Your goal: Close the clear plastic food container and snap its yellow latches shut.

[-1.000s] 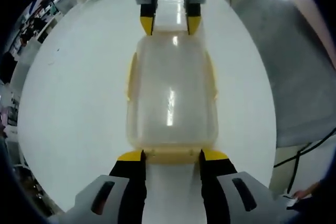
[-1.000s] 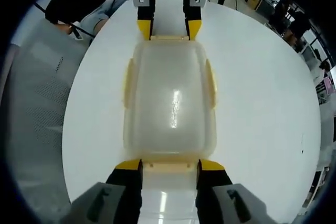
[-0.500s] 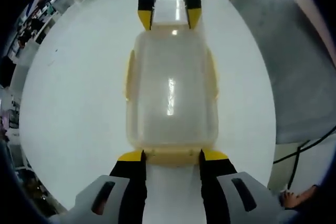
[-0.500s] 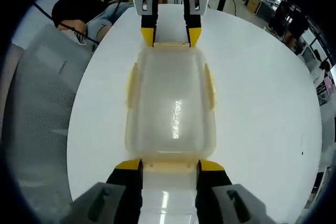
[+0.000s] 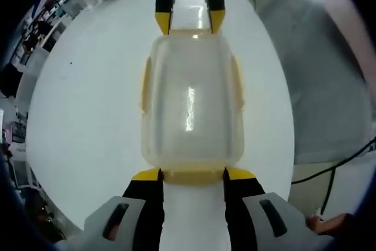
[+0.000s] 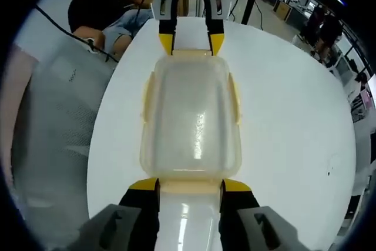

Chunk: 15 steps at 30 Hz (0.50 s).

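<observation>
The container [image 5: 191, 103] lies with its lid on in the middle of a round white table [image 5: 82, 116], lengthwise between the two grippers. In the left gripper view, the left gripper [image 5: 192, 174] stands at the container's near end, its jaws spread, with the yellow tips on either side of the near latch [image 5: 191, 176] and touching it at the corners; the right gripper [image 5: 189, 22] faces it from the far end, jaws likewise spread at the far latch. In the right gripper view the same setup is seen from the other end: the right gripper [image 6: 190, 185] brackets its near latch [image 6: 189, 186] with jaws apart, the container [image 6: 190, 117] stretches away, and the left gripper [image 6: 191, 42] meets the far end. Side latches [image 5: 144, 83] lie along both long edges. A mesh chair [image 6: 50, 127] stands beside the table.
</observation>
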Each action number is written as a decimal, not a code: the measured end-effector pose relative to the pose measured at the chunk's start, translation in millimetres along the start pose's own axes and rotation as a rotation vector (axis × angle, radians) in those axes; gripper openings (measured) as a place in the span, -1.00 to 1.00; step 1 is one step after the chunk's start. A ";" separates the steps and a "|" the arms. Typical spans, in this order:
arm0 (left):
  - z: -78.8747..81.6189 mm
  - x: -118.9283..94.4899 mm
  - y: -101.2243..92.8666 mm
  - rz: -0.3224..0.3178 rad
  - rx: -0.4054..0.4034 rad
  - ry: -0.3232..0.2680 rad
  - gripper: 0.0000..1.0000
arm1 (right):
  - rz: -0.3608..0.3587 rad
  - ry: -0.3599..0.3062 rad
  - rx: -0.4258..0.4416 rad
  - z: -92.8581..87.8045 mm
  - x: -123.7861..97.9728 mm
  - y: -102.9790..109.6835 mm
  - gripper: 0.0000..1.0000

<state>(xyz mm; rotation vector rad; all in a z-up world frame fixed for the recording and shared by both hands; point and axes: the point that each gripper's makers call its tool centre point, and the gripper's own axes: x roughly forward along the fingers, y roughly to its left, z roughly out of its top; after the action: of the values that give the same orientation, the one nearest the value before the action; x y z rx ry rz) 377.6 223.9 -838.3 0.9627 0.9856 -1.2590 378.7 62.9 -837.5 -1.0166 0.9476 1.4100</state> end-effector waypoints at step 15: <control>29.6 -14.7 -8.2 -0.002 -0.006 -0.017 -0.26 | -0.009 0.006 -0.018 -17.6 -21.5 7.1 -0.26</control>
<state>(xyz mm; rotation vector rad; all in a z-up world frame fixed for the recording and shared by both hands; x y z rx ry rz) 370.3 199.4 -815.8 0.9448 0.9767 -1.2629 373.4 39.0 -822.6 -1.0378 0.9346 1.4110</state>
